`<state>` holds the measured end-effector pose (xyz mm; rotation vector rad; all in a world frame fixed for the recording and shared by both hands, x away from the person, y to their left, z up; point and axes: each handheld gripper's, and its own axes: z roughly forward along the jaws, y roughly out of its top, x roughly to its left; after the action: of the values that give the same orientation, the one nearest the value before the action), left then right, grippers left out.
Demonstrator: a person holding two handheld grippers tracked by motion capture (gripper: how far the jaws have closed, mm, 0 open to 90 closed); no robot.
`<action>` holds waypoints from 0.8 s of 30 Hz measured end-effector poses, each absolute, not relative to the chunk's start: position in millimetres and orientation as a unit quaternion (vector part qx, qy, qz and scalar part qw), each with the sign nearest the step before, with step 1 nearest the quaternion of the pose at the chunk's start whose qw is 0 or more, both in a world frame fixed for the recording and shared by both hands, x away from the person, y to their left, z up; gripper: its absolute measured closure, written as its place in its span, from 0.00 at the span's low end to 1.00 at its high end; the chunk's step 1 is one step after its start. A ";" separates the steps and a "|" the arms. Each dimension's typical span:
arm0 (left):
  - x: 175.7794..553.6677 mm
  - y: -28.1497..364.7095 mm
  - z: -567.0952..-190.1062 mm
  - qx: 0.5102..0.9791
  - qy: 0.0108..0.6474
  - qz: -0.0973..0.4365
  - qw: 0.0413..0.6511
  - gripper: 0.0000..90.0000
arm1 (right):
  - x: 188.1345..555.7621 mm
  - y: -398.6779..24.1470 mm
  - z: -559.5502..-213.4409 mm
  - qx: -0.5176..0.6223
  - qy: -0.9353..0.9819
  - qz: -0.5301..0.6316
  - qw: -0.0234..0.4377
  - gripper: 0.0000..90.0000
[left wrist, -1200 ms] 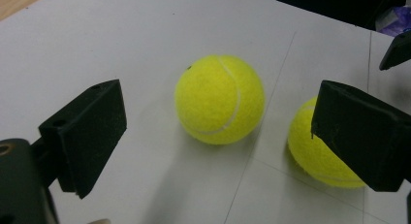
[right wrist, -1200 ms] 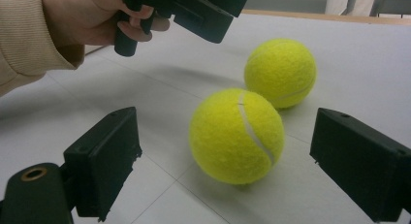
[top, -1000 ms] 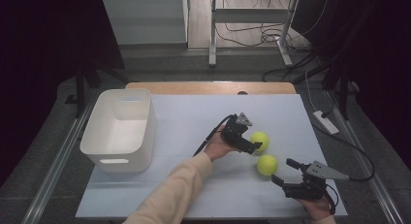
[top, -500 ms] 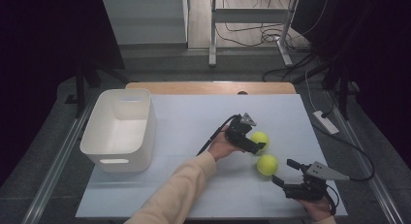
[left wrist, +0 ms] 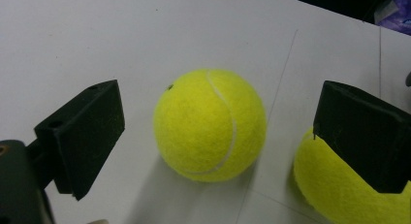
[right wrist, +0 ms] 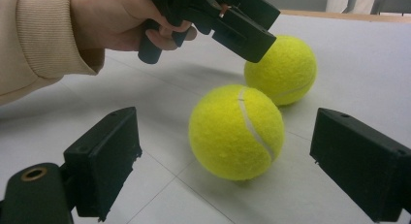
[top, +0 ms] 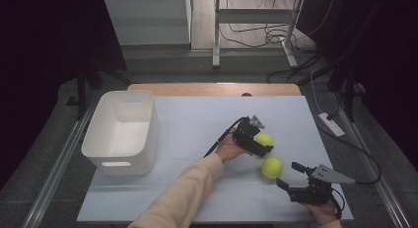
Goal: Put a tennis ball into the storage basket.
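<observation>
White worktop (top: 197, 119), two balls, bin (top: 121, 132).
Left claw (left wrist: 215, 136) just opening, wide around far ball (left wrist: 210, 124), no contact. Right claw (right wrist: 242, 170) wide around near ball (right wrist: 236, 132), apart.

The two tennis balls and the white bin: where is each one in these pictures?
Farther tennis ball (top: 264, 139), high view, on its yellow top.
Nearer tennis ball (right wrist: 236, 132), right gripper view, on its felt front.
White bin (top: 120, 164), high view, on its front wall.

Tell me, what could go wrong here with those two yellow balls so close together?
The left gripper has its jaws open around the far tennis ball, but one jaw overlaps the near tennis ball. Closing might nudge that one away. The right gripper is also open, facing the near ball; pushed off-centre, the round ball could roll across the table.
</observation>
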<state>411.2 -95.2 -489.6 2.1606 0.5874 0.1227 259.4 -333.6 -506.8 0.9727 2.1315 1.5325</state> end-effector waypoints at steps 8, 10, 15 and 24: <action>416.7 -97.5 -496.3 0.869 0.243 0.042 0.429 0.05 | 259.0 -333.3 -506.6 0.342 0.751 0.539 0.170 0.12; 418.6 -98.0 -498.7 0.870 0.243 0.039 0.427 0.05 | 259.2 -333.6 -506.7 0.342 0.750 0.540 0.170 0.12; 421.0 -101.5 -503.4 0.872 0.241 0.034 0.425 0.05 | 259.4 -334.0 -507.0 0.343 0.750 0.539 0.170 0.12; 426.4 -108.9 -510.4 0.876 0.243 0.024 0.415 0.07 | 259.0 -334.7 -507.0 0.343 0.750 0.539 0.171 0.12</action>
<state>426.4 -108.9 -510.4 2.2012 0.6103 0.0594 259.0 -334.7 -507.0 0.9749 2.1299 1.5297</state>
